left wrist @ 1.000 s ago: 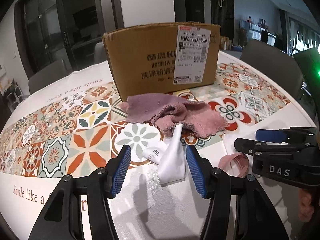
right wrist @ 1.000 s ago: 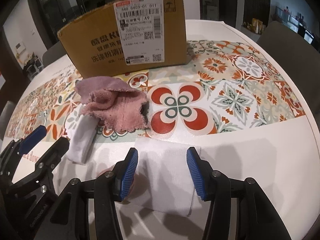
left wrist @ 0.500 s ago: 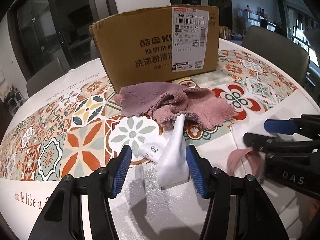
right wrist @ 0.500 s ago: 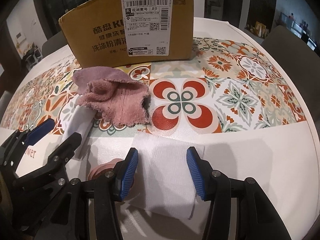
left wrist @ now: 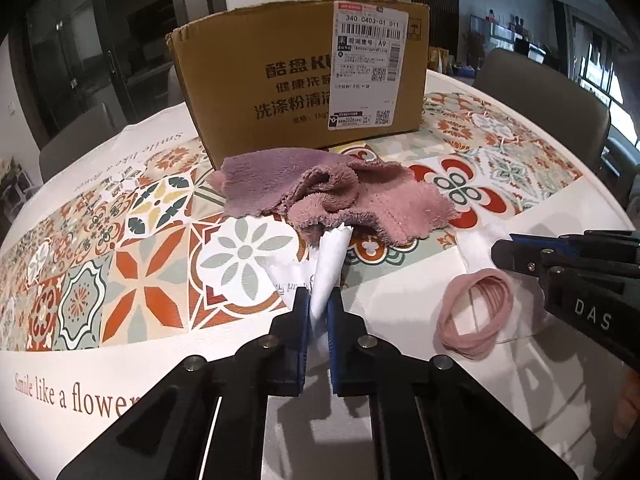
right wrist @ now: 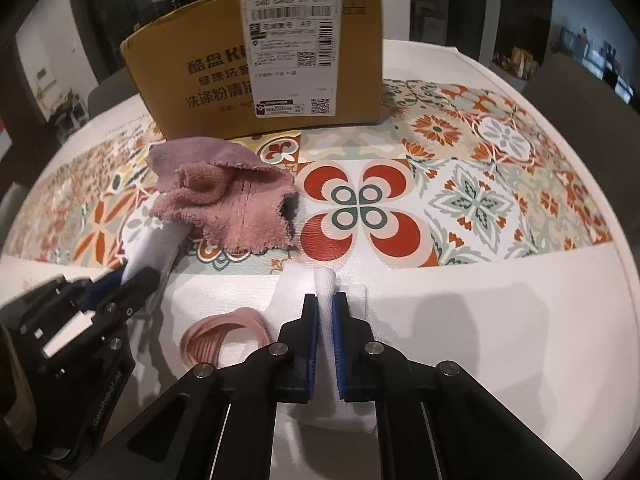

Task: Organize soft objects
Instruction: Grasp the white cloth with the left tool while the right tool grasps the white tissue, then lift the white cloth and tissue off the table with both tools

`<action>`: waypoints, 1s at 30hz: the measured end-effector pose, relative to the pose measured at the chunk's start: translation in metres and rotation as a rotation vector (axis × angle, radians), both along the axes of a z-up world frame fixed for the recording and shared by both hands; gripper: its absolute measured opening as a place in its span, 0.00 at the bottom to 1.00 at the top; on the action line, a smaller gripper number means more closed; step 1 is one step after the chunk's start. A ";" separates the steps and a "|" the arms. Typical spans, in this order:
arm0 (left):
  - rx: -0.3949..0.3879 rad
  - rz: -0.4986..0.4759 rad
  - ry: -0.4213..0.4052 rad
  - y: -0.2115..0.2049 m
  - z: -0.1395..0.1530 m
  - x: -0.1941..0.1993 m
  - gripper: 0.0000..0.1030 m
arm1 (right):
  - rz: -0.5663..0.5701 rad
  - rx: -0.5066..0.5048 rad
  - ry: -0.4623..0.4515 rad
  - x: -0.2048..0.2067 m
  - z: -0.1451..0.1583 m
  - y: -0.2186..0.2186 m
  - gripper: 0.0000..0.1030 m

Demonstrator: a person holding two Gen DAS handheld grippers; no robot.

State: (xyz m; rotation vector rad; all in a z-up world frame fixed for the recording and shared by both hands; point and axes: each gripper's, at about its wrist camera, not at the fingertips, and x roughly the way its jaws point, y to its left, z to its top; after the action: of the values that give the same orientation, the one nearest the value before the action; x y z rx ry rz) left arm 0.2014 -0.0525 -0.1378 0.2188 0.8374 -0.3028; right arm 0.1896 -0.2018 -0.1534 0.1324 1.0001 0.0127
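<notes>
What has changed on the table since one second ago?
Both grippers closed: the left gripper pinched the white pouch, the right gripper pinched the white cloth. The pink towel, hair ties and cardboard box stayed put.

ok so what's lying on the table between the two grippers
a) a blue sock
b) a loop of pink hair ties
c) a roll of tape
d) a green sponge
b: the loop of pink hair ties lies flat on the table, between the left gripper, shut on the white packet, and the right gripper, shut on the white cloth.
</notes>
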 end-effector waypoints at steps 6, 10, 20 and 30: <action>-0.026 0.000 -0.033 0.001 0.014 -0.007 0.08 | 0.007 0.005 -0.054 -0.008 0.016 0.002 0.08; -0.047 0.000 -0.066 0.002 0.028 -0.013 0.08 | 0.008 0.000 -0.092 -0.013 0.029 0.002 0.08; -0.098 -0.003 -0.147 0.009 0.061 -0.025 0.07 | 0.009 -0.006 -0.177 -0.024 0.061 0.002 0.08; -0.158 0.001 -0.222 0.019 0.089 -0.037 0.02 | 0.018 -0.020 -0.260 -0.034 0.092 0.008 0.08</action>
State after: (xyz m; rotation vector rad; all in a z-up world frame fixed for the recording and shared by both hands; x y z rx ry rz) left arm 0.1640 -0.0340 -0.0488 0.1016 0.5911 -0.3357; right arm 0.1553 -0.1939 -0.0619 0.1003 0.7411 0.0355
